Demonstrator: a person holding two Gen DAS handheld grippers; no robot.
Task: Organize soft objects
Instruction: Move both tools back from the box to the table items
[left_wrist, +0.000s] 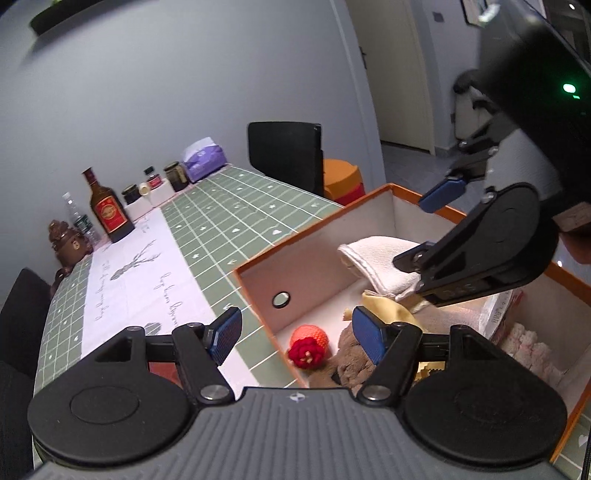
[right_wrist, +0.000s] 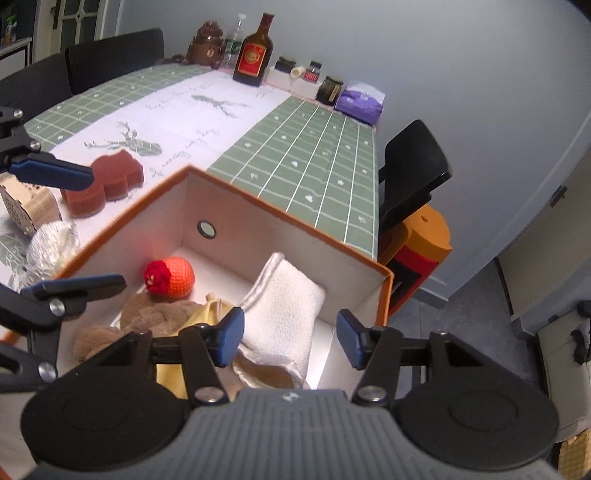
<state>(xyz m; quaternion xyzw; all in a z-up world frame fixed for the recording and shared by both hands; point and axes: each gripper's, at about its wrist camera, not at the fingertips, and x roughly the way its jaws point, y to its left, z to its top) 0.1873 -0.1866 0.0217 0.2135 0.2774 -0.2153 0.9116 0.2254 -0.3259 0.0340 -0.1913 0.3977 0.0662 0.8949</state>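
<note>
Right wrist view: the right gripper (right_wrist: 290, 338) hangs over the orange-rimmed box (right_wrist: 288, 212), its jaws spread with nothing pinched, above the white towel (right_wrist: 291, 302) that leans against the box's right wall. The crocheted orange toy (right_wrist: 173, 277) sits near the far left inner corner, with bare floor around it; a brown plush (right_wrist: 155, 317) and a yellow cloth (right_wrist: 210, 310) fill the near side. The left gripper (left_wrist: 295, 334) straddles the box's left rim, jaws wide apart and empty. A dark red sponge (right_wrist: 107, 181) lies on the table (right_wrist: 314, 158) just outside the left wall. The tablecloth beyond the box's far edge is open.
</note>
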